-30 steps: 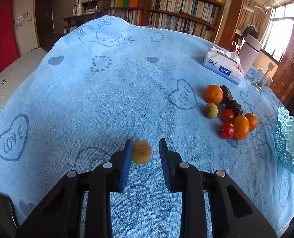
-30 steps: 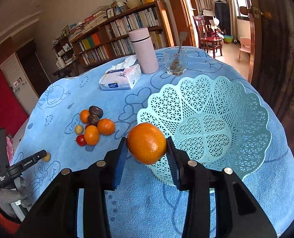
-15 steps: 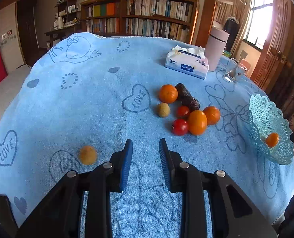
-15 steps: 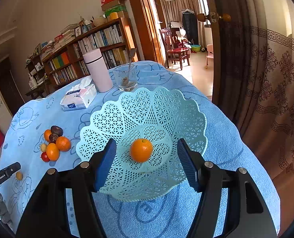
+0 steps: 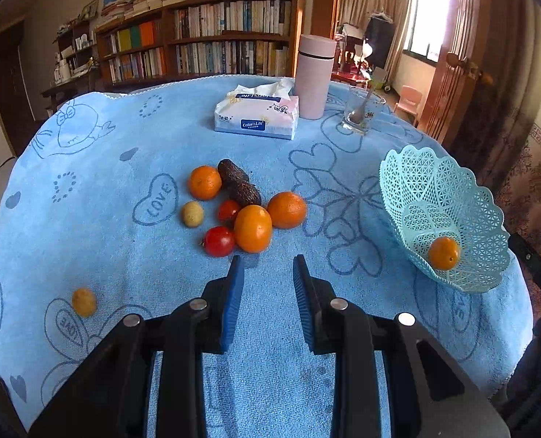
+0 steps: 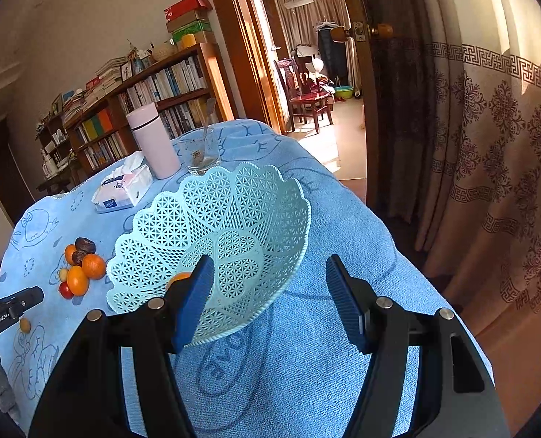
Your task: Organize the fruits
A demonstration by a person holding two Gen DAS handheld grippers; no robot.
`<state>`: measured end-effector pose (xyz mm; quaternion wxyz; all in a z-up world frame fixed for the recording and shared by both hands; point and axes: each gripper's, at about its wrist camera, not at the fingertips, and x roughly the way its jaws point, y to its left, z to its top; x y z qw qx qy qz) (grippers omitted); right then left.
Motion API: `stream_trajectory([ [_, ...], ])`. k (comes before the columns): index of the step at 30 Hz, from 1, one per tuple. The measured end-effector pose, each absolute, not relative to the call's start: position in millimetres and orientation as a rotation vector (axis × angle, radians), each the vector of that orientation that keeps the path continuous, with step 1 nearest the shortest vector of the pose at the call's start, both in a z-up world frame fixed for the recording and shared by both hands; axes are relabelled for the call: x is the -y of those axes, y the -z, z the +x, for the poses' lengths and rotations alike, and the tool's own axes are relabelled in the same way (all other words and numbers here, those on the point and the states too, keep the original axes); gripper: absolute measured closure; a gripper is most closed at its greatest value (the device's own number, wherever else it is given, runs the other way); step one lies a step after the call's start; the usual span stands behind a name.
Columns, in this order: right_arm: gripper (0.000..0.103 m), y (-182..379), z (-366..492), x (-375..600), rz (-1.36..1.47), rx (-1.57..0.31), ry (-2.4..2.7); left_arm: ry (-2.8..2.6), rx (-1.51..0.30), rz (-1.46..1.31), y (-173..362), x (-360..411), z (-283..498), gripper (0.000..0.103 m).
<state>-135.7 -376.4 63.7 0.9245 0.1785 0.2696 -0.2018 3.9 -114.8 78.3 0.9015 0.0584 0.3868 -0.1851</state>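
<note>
Blue towelling [image 5: 99, 226] covers the table: one orange [image 5: 443, 253] lies in the lattice basket [image 5: 486, 219], the right gripper [image 6: 267, 294] gaping empty; the left gripper [image 5: 268, 294], nearly together and empty, nears the fruit pile [image 5: 241, 211], which a nudge could scatter.

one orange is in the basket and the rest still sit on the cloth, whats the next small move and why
Probably ease the left gripper forward to the nearest orange in the pile. It already points at that fruit with nothing between its fingers, though the jaws look too narrow and would likely need to widen first. The basket holds only one orange, and the right gripper hangs empty beside it.
</note>
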Motion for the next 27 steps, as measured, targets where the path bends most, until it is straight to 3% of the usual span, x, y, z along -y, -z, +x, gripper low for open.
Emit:
stream_trajectory([
  [5, 0.036, -61, -143, 381, 0.362, -0.554, 0.424, 0.347, -0.815, 0.114, -73, 111, 3, 0.073],
  [7, 0.034, -60, -143, 381, 0.370, -0.553, 0.425, 0.308, -0.820, 0.100, -70, 98, 6, 0.059],
  [8, 0.034, -60, -144, 382, 0.374, -0.552, 0.424, 0.277, -0.814, 0.094, -69, 90, 8, 0.045],
  [9, 0.034, -59, -144, 381, 0.374, -0.552, 0.420, 0.235, -0.804, 0.093, -68, 79, 9, 0.041],
  [16, 0.034, -58, -142, 376, 0.366, -0.562, 0.406, -0.013, -0.841, 0.044, -45, -4, 31, 0.044],
  [20, 0.034, -56, -140, 376, 0.369, -0.571, 0.402, -0.077, -0.874, 0.020, -31, -33, 42, 0.057],
  [25, 0.034, -56, -140, 375, 0.368, -0.573, 0.400, -0.047, -0.880, 0.010, -22, -37, 50, 0.060],
  [27, 0.034, -56, -141, 375, 0.369, -0.574, 0.399, -0.031, -0.899, 0.011, -17, -32, 56, 0.072],
])
